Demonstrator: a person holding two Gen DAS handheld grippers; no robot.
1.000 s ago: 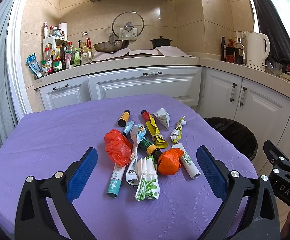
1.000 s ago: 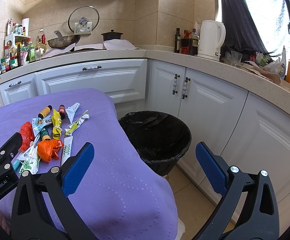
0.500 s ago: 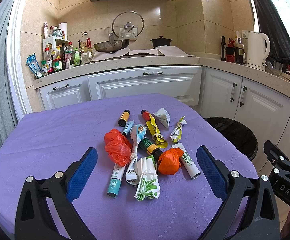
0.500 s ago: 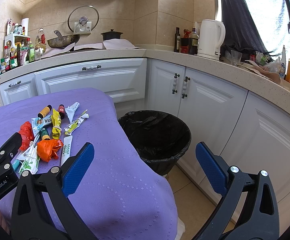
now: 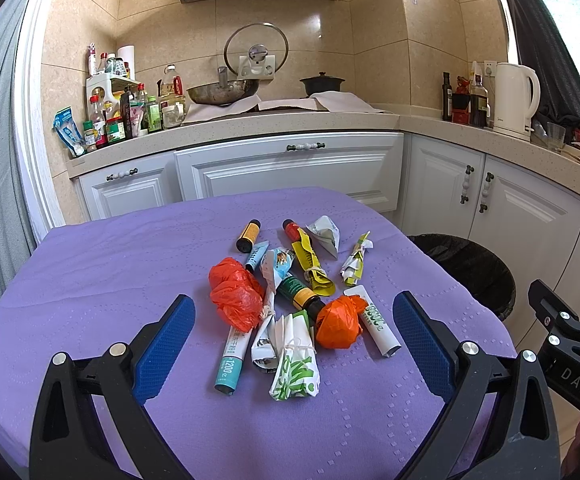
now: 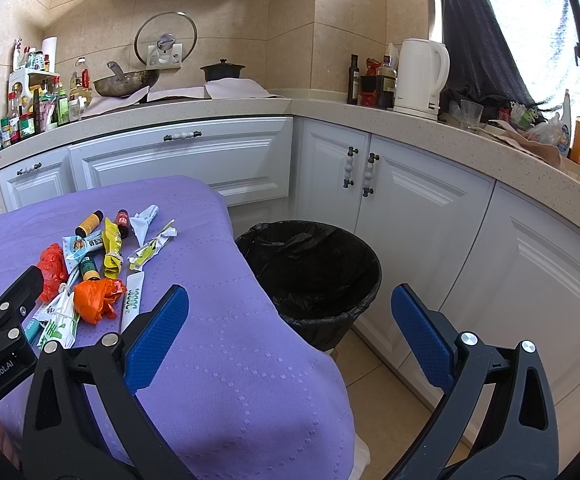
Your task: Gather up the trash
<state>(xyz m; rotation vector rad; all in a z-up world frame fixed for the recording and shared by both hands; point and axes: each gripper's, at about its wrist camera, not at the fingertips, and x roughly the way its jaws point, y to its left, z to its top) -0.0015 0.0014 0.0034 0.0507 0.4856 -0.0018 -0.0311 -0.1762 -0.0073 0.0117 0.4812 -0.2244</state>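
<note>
A pile of trash lies on the purple tablecloth (image 5: 89, 280): a red plastic bag (image 5: 235, 294), an orange plastic bag (image 5: 338, 322), a green-white folded wrapper (image 5: 294, 364), a teal tube (image 5: 231, 356), a white tube (image 5: 376, 324), a yellow wrapper (image 5: 310, 266) and small bottles. My left gripper (image 5: 294, 344) is open and empty, hovering just in front of the pile. My right gripper (image 6: 290, 332) is open and empty, over the table's right edge near the black-lined bin (image 6: 314, 272). The orange bag also shows in the right wrist view (image 6: 97, 298).
The bin (image 5: 470, 268) stands on the floor right of the table, against white cabinets (image 6: 410, 208). The counter behind holds a wok (image 5: 221, 94), a black pot (image 5: 322, 84), condiment bottles (image 5: 117, 116) and a white kettle (image 6: 420, 76).
</note>
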